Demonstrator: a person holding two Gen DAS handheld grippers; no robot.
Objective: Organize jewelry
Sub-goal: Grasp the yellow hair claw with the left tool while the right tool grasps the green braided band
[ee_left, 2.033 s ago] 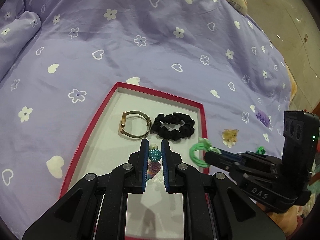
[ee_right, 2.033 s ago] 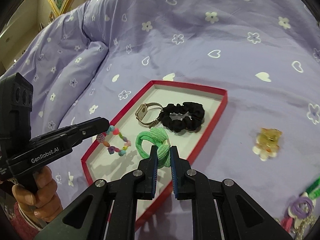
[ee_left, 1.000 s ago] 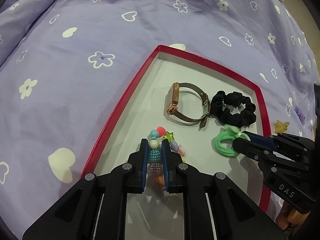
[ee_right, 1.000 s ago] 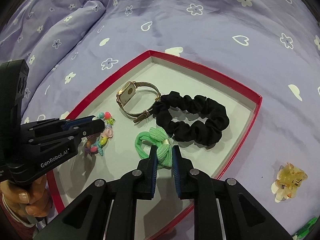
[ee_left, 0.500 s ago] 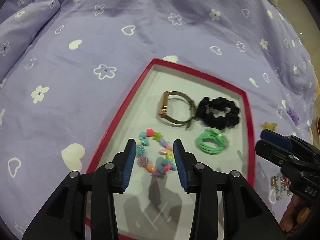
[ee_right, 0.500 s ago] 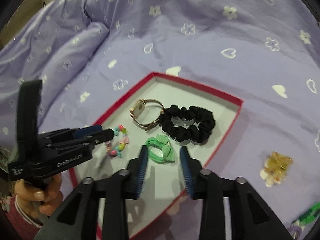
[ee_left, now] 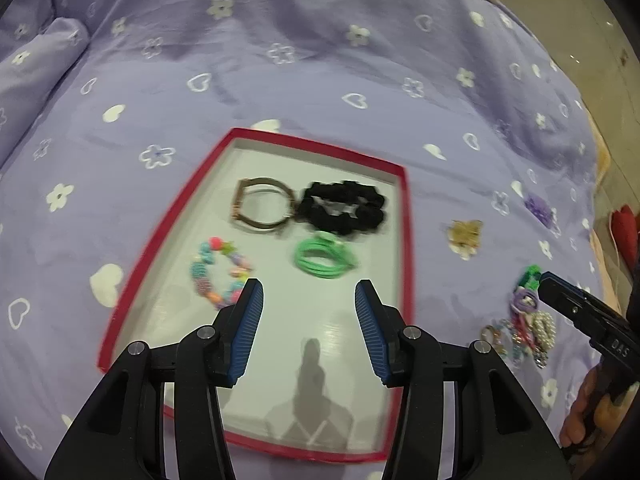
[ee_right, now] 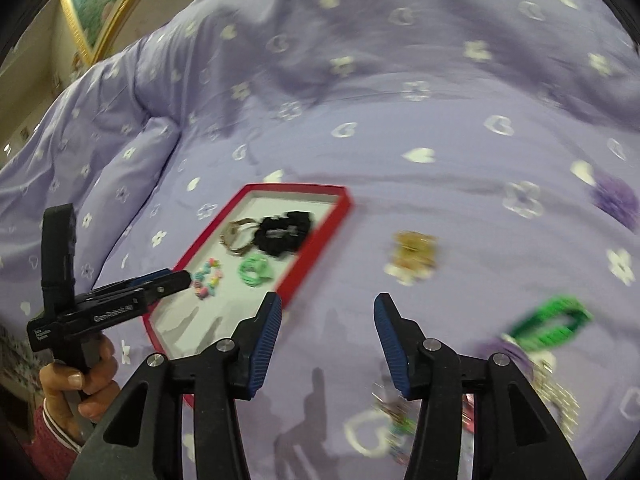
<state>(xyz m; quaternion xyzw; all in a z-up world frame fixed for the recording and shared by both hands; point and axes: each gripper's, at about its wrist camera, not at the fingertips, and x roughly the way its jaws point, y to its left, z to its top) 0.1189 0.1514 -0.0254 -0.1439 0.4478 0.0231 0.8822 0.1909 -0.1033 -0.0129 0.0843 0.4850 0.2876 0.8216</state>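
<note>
A lilac bedspread (ee_left: pixel 304 80) printed with white hearts and flowers fills both views. On it lies a red-rimmed tray (ee_left: pixel 405 240) with a pale floor. The left gripper (ee_left: pixel 308 312) hovers over the tray's near half, jaws spread wide and holding nothing. The right gripper (ee_right: pixel 327 332) hangs over bare bedspread just right of the tray, jaws equally wide and empty. Inside the tray sit 4 pieces: a black scrunchie (ee_left: pixel 344 206) touching a bronze watch (ee_left: pixel 262 206) at the far end, with a green hair tie (ee_left: pixel 323 258) and a colourful bead bracelet (ee_left: pixel 218 276) nearer. Outside, an amber hair clip (ee_right: pixel 414 254) lies alone, well apart from a tangled pile of jewelry (ee_left: pixel 524 328) further right.
</note>
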